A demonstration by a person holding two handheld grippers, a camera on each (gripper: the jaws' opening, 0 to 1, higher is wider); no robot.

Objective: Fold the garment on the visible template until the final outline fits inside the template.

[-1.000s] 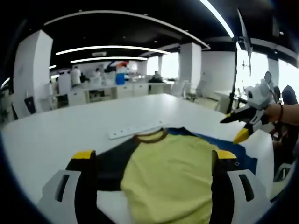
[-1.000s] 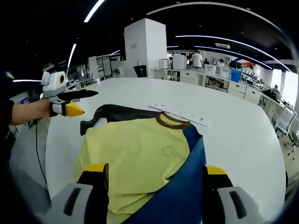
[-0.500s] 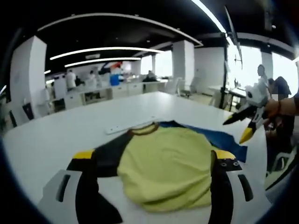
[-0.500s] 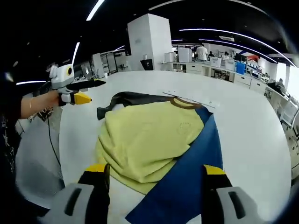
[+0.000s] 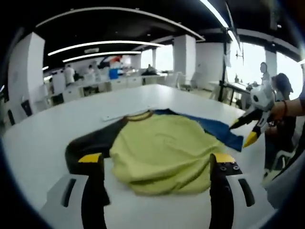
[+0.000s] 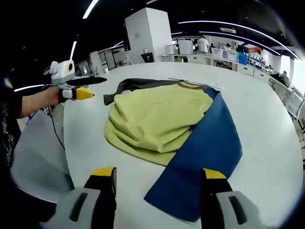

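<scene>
— Where is the garment?

— The garment (image 5: 162,148) lies on the white table (image 5: 43,138), its yellow body bunched and rumpled, with a brown collar (image 6: 190,85) at the far end. One sleeve is dark (image 5: 90,143), the other blue (image 6: 205,152); the blue one spreads flat toward the near table edge in the right gripper view.

— And the left hand-held gripper?

— The left hand-held gripper (image 5: 155,164) hangs just short of the garment's near hem, jaws wide apart and holding nothing, the dark sleeve beside its left jaw.

— The right one?

— The right hand-held gripper (image 6: 157,179) has its jaws spread too, empty, with the end of the blue sleeve between them. A white strip (image 5: 119,115) lies on the table just beyond the collar.
</scene>
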